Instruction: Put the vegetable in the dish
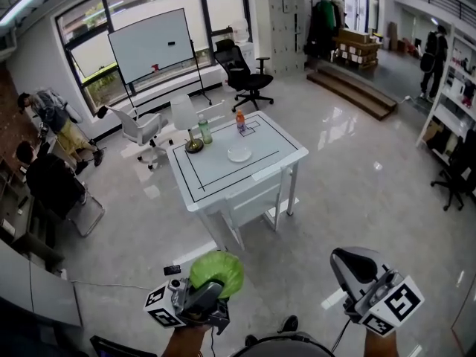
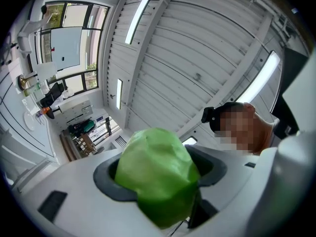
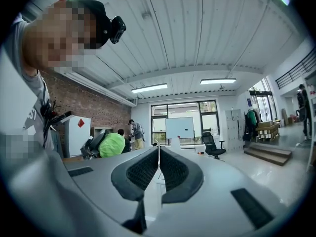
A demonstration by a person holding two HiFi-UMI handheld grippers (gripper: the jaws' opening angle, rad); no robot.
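A round, light green leafy vegetable [image 1: 216, 273] sits between the jaws of my left gripper [image 1: 214, 280], which is shut on it and held low in front of me. In the left gripper view the vegetable [image 2: 157, 177] fills the gap of the left gripper [image 2: 159, 184], which points up at the ceiling. My right gripper [image 1: 351, 263] is shut with nothing in it; its pads [image 3: 174, 169] meet in the right gripper view, where the vegetable [image 3: 112, 144] shows at the left. A white dish [image 1: 239, 153] lies on the white table [image 1: 223, 181] a few steps ahead.
On the table stand a white lamp [image 1: 186, 122], a green bottle [image 1: 204, 130] and an orange-capped bottle [image 1: 240, 120]. A white chair [image 1: 256, 199] is at its near side. Office chairs [image 1: 244, 74], a whiteboard [image 1: 151, 44], seated people [image 1: 46, 178] at left and wooden steps [image 1: 355, 89] surround it.
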